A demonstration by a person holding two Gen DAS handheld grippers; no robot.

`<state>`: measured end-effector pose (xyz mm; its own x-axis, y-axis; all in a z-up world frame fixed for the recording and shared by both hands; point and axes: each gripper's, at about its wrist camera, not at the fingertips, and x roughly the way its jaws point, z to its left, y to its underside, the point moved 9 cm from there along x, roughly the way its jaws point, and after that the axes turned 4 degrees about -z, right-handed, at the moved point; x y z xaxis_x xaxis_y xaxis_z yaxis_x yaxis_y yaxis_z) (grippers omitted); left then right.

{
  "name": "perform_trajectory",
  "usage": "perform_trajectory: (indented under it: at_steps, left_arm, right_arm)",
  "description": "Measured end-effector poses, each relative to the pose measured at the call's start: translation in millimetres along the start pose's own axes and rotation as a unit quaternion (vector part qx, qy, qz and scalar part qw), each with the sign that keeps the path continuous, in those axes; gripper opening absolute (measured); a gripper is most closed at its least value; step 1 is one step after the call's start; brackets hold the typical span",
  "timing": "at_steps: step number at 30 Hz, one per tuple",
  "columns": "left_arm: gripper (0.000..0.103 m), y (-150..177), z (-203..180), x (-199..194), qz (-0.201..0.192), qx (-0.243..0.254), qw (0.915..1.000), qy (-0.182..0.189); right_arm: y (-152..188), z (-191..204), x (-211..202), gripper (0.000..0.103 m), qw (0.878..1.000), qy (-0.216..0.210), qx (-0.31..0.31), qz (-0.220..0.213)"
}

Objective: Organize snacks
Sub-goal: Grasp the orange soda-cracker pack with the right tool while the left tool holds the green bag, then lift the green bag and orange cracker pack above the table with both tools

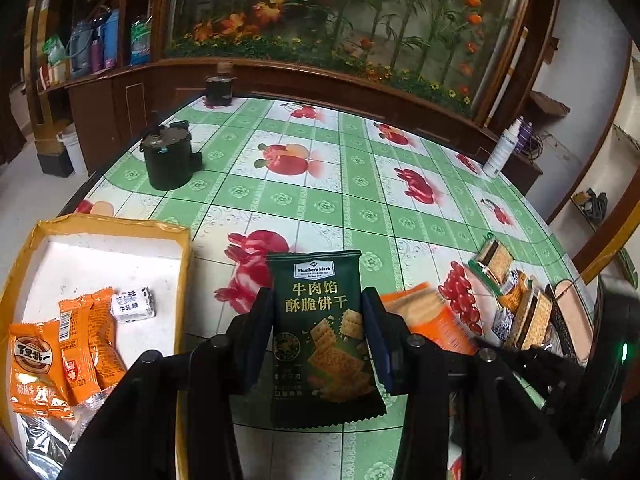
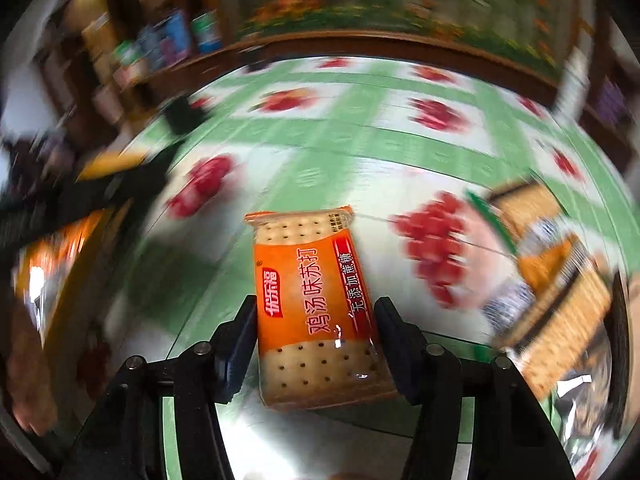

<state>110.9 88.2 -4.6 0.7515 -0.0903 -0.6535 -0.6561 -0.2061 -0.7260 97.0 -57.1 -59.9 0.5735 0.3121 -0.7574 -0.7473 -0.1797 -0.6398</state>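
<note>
My left gripper (image 1: 318,312) is closed part-way on a dark green cracker packet (image 1: 322,332); both pads press its side edges and the packet stands upright between them, clear of the bench (image 1: 344,184). At my nine o'clock in the left wrist view lies an open yellow-rimmed box (image 1: 182,280) with a white floor; in it are orange snack packets (image 1: 60,356), a small white wrapped sweet (image 1: 132,304) and, at the near corner, a silver foil pack (image 1: 44,444). At three o'clock sits a loose heap of cracker packs (image 1: 516,304) on the green fruit-patterned cloth; a dark lidded pot (image 1: 166,160) stands at eleven o'clock, well apart.

My right gripper (image 2: 316,312) has an orange soda cracker packet (image 2: 316,304) between its pads; the left pad meets the packet's edge, while at the right pad I cannot tell whether there is contact, so the grip is not confirmed. The packet points to twelve o'clock, above the bench; the surroundings are heavily blurred. The cracker heap shows at three o'clock in this view, the yellow box at nine o'clock.
</note>
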Motion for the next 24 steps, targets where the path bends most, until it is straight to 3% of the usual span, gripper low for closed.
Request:
perform_trajectory:
  at_steps: [4, 13, 17, 23, 24]
  left_arm:
    - [0.043, 0.7, -2.2, -0.2, -0.001, 0.006, 1.0, 0.0]
    - [0.043, 2.7, -4.1, -0.1, 0.001, 0.007, 1.0, 0.001]
    - [0.043, 2.9, -4.1, 0.1, 0.001, 0.007, 1.0, 0.0]
    - [0.043, 3.6, -4.2, 0.2, 0.002, 0.006, 1.0, 0.001]
    - [0.043, 4.0, -3.7, 0.7, 0.003, 0.006, 1.0, 0.002]
  right_arm:
    - [-0.3, -12.0, 1.6, 0.062, 0.999, 0.011, 0.032, 0.004]
    - [5.7, 4.5, 8.6, 0.064, 0.998, 0.052, -0.046, -0.004]
    - [6.7, 8.0, 9.6, 0.071, 0.998, 0.04, -0.055, -0.006]
    - [8.3, 9.7, 9.6, 0.072, 0.998, 0.04, -0.048, -0.002]
    - [9.1, 9.3, 9.0, 0.078, 0.998, 0.044, -0.049, 0.0]
